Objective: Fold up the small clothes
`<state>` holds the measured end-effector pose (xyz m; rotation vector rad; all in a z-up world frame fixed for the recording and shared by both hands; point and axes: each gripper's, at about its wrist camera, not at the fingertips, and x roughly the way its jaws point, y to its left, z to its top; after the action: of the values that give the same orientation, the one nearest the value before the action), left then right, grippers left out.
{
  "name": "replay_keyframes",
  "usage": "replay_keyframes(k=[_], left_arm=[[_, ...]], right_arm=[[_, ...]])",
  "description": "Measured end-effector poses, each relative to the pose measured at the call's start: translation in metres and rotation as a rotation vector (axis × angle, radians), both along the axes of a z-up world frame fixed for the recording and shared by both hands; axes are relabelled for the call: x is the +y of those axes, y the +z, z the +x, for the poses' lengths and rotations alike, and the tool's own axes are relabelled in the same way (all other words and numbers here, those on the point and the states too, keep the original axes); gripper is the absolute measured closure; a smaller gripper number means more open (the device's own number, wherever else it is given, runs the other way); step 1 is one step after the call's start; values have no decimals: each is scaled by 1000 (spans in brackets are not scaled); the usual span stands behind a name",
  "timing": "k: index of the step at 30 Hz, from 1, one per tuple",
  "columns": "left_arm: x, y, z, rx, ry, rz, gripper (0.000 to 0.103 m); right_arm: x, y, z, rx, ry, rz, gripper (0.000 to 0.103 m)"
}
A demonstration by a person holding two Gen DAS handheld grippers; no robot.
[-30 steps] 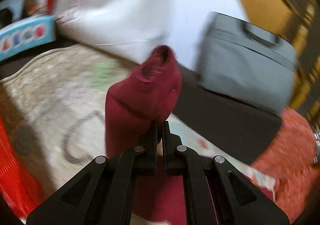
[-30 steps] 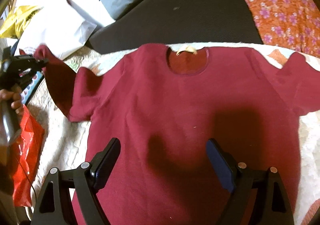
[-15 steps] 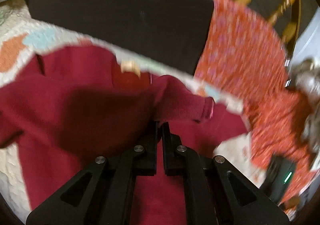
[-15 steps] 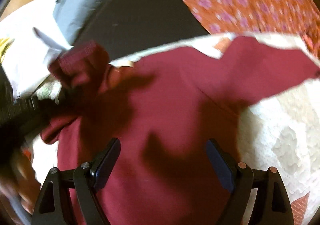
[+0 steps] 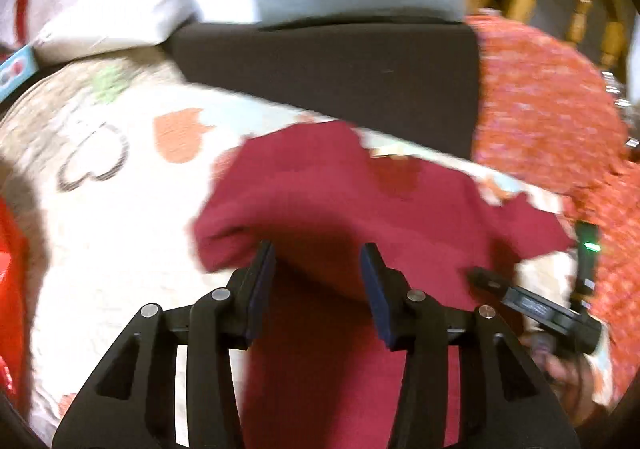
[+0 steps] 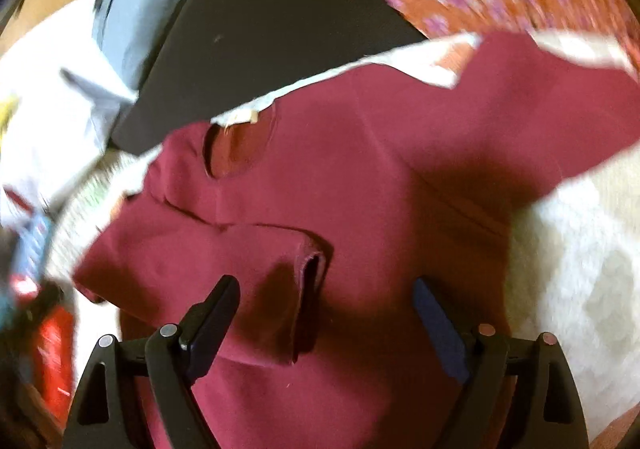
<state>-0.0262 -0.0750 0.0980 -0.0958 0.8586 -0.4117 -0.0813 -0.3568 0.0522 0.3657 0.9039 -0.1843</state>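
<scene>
Both wrist views steeply down, close over shirt (image 5: 352,205)

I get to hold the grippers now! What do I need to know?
Left gripper: jaws have just been opening, open now, nothing pinched; it let go of the sleeve.
Right gripper: open, empty, over the shirt.
Shirt lies flat on the quilt, collar away from you.
Done: left sleeve folded in across the chest.
Left: right sleeve is spread out; probably fold it in, then the body.

left claw (image 5: 318,273) opened, sleeve (image 6: 224,261) dropped folded inward.
</scene>
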Motion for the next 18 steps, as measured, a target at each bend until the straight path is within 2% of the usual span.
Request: replay_keyframes(k=[1, 2, 3, 4, 6, 7, 8, 10, 13, 15, 18], left_arm=[[3, -4, 6, 7, 18, 2, 60], [9, -7, 14, 15, 48, 0, 60], [16, -9, 21, 21, 86, -11, 60], [21, -9, 24, 19, 102, -23, 60], [25, -7, 29, -3, 138, -30, 60], [29, -6, 30, -16, 156, -25, 60], [31, -5, 32, -25, 171, -22, 60], [36, -5, 34, -25, 194, -31, 60], [36, -9, 35, -20, 207, -38, 60], [27, -13, 38, -19, 192, -14, 60], [8, -22, 38, -16, 154, 33, 60]], right_arm=[[8, -2, 5, 9, 27, -61, 24], [14, -4, 9, 17, 44, -116, 57], [22, -3, 13, 18, 67, -184, 76], [24, -2, 14, 14, 86, -202, 91], [19, 10, 14, -8, 109, -188, 94], [13, 24, 12, -48, 114, -169, 98], [9, 37, 9, -86, 108, -174, 98], [-3, 72, 1, -172, 74, -257, 98], [-20, 101, -6, -266, 24, -353, 98], [-25, 101, 2, -260, 13, -418, 98], [-39, 70, 24, -155, 17, -420, 98]])
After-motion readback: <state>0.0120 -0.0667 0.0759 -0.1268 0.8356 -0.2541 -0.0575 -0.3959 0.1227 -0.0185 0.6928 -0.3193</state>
